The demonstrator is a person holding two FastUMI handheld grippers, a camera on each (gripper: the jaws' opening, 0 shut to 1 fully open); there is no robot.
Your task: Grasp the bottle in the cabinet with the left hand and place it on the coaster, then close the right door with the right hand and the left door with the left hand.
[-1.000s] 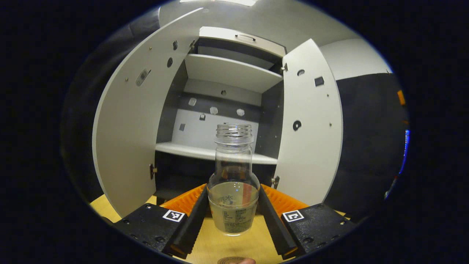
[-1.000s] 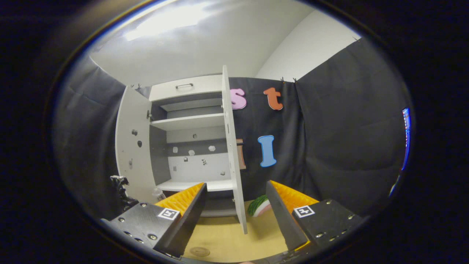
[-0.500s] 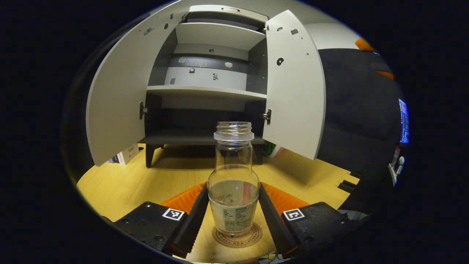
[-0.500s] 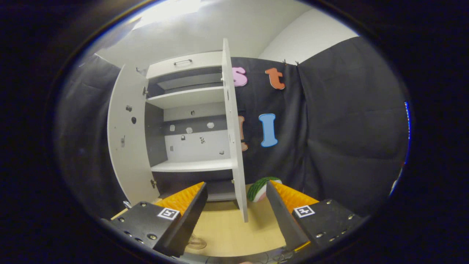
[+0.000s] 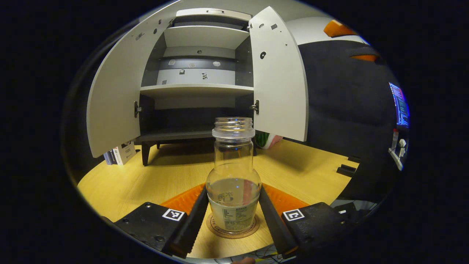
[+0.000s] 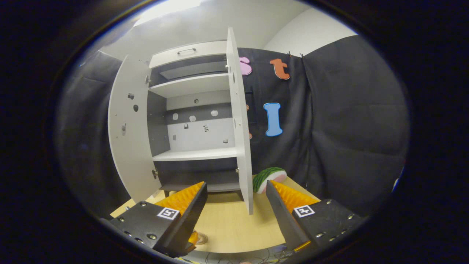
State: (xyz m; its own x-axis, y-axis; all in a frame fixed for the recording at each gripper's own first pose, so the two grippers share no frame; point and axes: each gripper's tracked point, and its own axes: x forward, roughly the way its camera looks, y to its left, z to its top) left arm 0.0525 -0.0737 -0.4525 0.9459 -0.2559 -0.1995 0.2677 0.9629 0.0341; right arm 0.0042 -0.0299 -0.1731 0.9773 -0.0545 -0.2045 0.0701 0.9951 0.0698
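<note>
Left gripper [image 5: 233, 216] jaws clenched on the bottle [image 5: 233, 183], which now sits upright on the coaster [image 5: 233, 228] on the bench [image 5: 154, 176]; 0.5 s ago the coaster showed further out beneath it, 1.0 s ago the bottle was up level with the cabinet [image 5: 194, 88] shelf. Right gripper [image 6: 236, 211] jaws spread wide, holding nothing (unchanged). Both doors are open as before: left door [image 5: 113, 95], right door [image 6: 242, 121]. In the right gripper view the right door's edge now stands slightly nearer, above the gap between the jaws.
</note>
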